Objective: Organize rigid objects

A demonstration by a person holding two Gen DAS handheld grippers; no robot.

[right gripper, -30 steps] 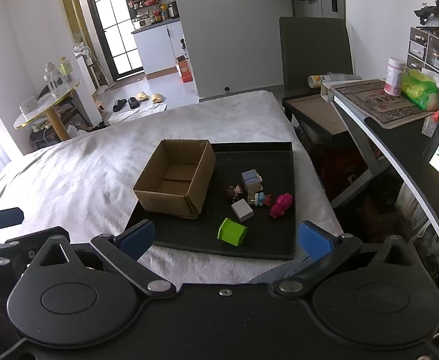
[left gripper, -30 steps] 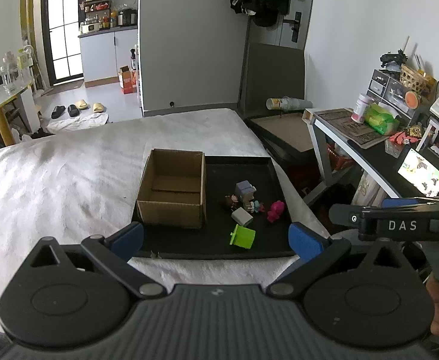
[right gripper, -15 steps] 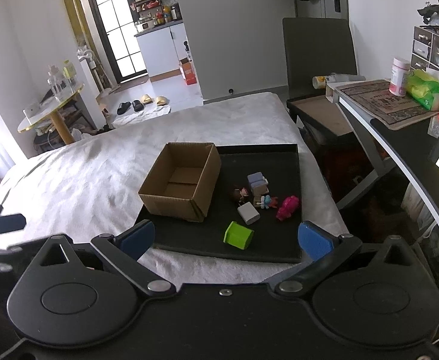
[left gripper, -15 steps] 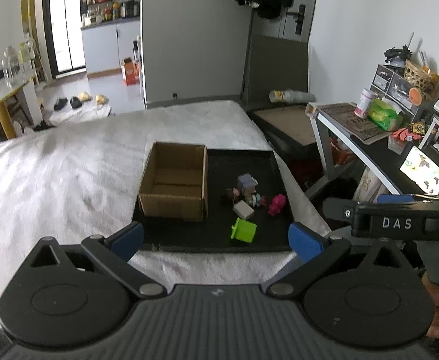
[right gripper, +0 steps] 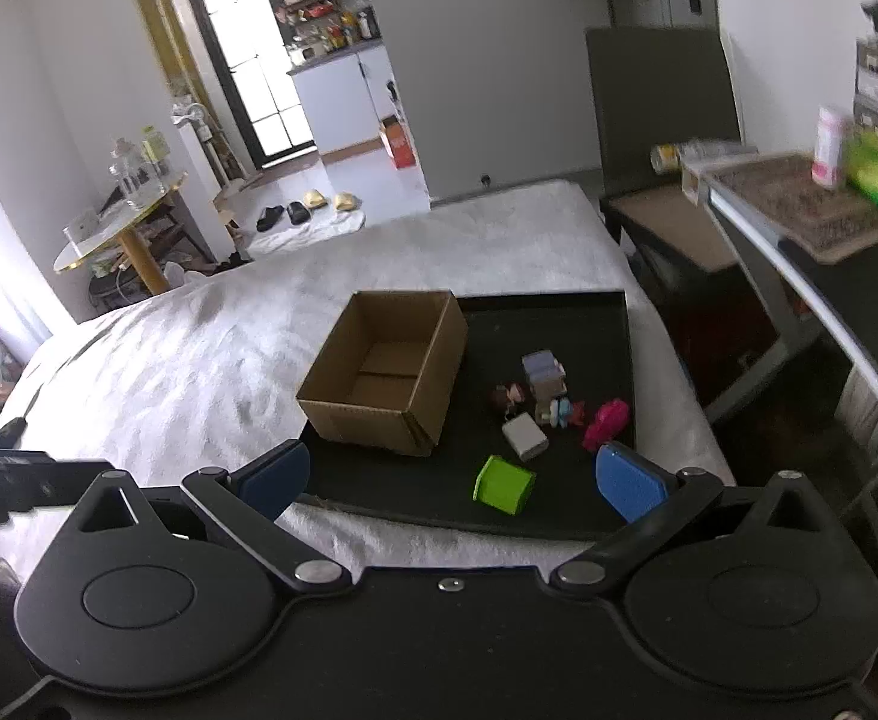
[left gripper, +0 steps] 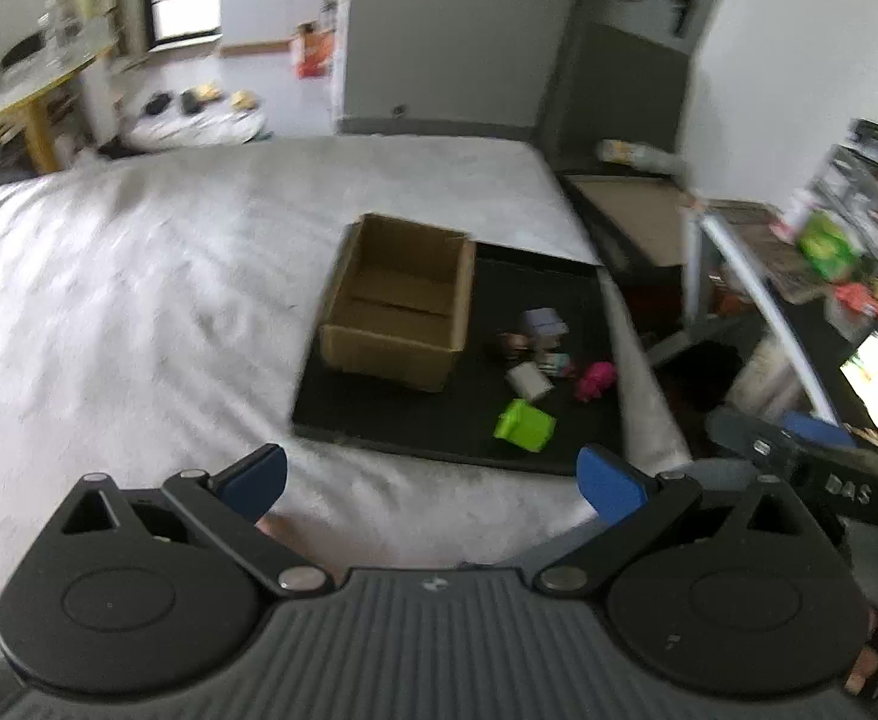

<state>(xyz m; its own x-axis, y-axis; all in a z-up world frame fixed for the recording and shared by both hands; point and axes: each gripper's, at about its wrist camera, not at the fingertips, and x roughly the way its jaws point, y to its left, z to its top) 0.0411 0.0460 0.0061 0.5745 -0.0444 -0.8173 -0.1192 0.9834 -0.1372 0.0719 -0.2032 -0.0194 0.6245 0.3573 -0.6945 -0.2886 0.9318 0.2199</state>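
A black tray [left gripper: 565,285] [right gripper: 607,312] lies on a white bed. An empty open cardboard box [left gripper: 399,327] [right gripper: 387,375] stands on its left half. Several small toys sit on the right half: a green block [left gripper: 524,426] [right gripper: 503,485], a white cube [left gripper: 527,381] [right gripper: 524,436], a pink figure [left gripper: 596,379] [right gripper: 605,423], a grey-lilac block [left gripper: 544,324] [right gripper: 544,372] and a small brown doll [left gripper: 511,348] [right gripper: 508,397]. My left gripper [left gripper: 432,480] and right gripper [right gripper: 454,480] both hover open before the tray's near edge, with nothing between their fingers.
The white bed cover [left gripper: 138,300] spreads to the left. On the right stand a desk [right gripper: 799,222] with clutter and a dark chair [right gripper: 658,90]. A round side table [right gripper: 117,225] stands far left. The right gripper's body [left gripper: 829,480] shows low on the right in the left wrist view.
Both grippers have moved and tilted; the tray now sits further right in the left wrist view and nearer in the right wrist view. Both stay open. No toy has moved.
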